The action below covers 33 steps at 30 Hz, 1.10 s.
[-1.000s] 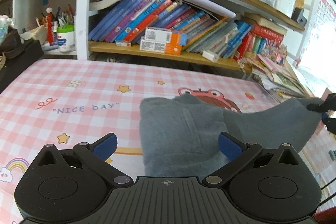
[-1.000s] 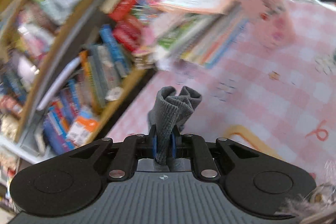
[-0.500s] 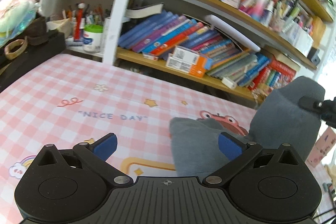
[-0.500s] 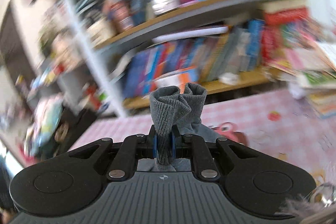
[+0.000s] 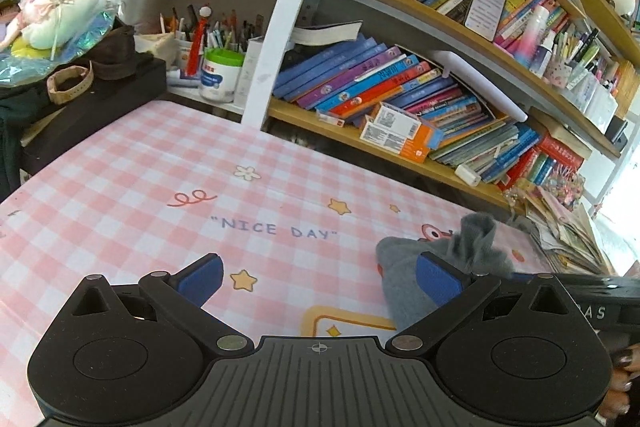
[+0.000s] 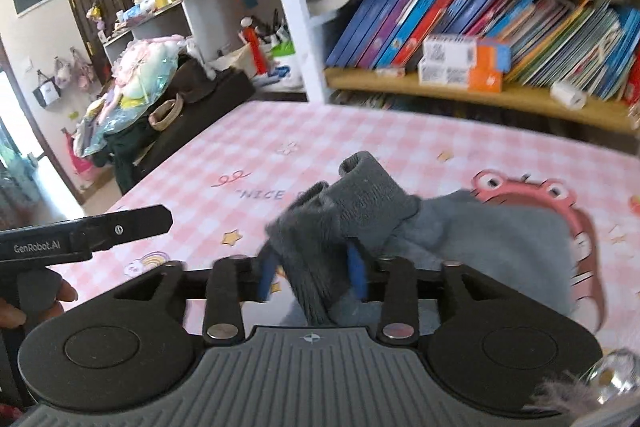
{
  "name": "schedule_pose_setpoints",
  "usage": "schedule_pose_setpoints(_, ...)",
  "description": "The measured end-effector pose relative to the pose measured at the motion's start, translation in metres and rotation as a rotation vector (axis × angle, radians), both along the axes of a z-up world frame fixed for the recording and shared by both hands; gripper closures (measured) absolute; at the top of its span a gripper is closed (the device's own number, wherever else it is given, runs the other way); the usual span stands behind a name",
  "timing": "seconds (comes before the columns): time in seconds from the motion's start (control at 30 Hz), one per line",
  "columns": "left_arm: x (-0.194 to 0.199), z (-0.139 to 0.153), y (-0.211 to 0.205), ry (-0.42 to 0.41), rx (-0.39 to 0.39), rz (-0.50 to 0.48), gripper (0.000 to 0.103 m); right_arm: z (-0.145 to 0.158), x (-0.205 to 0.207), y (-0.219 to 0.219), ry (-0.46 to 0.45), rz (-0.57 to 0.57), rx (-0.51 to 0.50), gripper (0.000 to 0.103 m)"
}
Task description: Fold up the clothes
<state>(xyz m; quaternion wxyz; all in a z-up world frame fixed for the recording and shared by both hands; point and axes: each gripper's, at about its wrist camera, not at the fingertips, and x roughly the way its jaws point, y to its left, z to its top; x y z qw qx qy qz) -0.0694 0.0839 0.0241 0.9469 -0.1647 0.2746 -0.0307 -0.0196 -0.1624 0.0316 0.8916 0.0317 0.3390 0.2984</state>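
A grey knit garment (image 6: 500,239) lies bunched on the pink checked tablecloth (image 6: 360,139). Its ribbed sleeve cuff (image 6: 360,203) stands loosely between the blue pads of my right gripper (image 6: 312,271). Those jaws are opening, and the pads no longer press the fabric. In the left wrist view the garment (image 5: 400,275) sits just behind the right finger of my left gripper (image 5: 320,279), which is wide open and holds nothing. The cuff (image 5: 476,231) sticks up there, with the right gripper's black body (image 5: 600,291) at the right edge.
Bookshelves (image 5: 400,147) full of leaning books run along the table's far edge. A black box with a plush toy (image 5: 60,15) on it borders the left side, and a paper pile (image 5: 560,227) the far right. A hand (image 6: 40,299) holds the left gripper's body (image 6: 80,235).
The right gripper carried the sleeve from the right over onto the bunched garment, rolling upright, and its jaws have parted off the cuff. The left gripper drifted left, staying open.
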Motion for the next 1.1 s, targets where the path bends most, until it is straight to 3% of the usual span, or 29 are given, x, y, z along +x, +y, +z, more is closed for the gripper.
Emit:
schedule_pose_setpoints(0.17,0.007,0.001,0.003,-0.015,-0.023,-0.023,0.000,0.006,0.001,-0.011,0.029,-0.009,0.128,0.045)
schedule_pose_setpoints(0.4,0.025,0.004,-0.018,-0.060,-0.076,-0.143,0.000,0.026,-0.003,-0.064,-0.014,-0.184,0.255,0.033)
schedule_pose_setpoints(0.6,0.050,0.008,-0.059,-0.080,-0.051,-0.280,0.000,0.020,0.002,-0.108,0.000,-0.336,0.139,0.018)
schedule_pose_setpoints(0.77,0.069,0.005,-0.089,-0.054,0.009,-0.294,0.002,-0.005,0.018,-0.123,0.074,-0.393,-0.048,0.017)
schedule_pose_setpoints(0.9,0.074,0.000,-0.101,-0.016,0.032,-0.306,0.005,-0.028,0.019,-0.128,0.171,-0.454,-0.031,0.017)
schedule_pose_setpoints(1.07,0.079,-0.011,-0.103,0.043,0.035,-0.290,0.016,-0.046,0.013,-0.121,0.228,-0.443,-0.038,0.017)
schedule_pose_setpoints(1.1,0.081,-0.015,-0.101,0.067,0.033,-0.282,0.030,-0.045,0.014,-0.120,0.224,-0.438,-0.042,0.016)
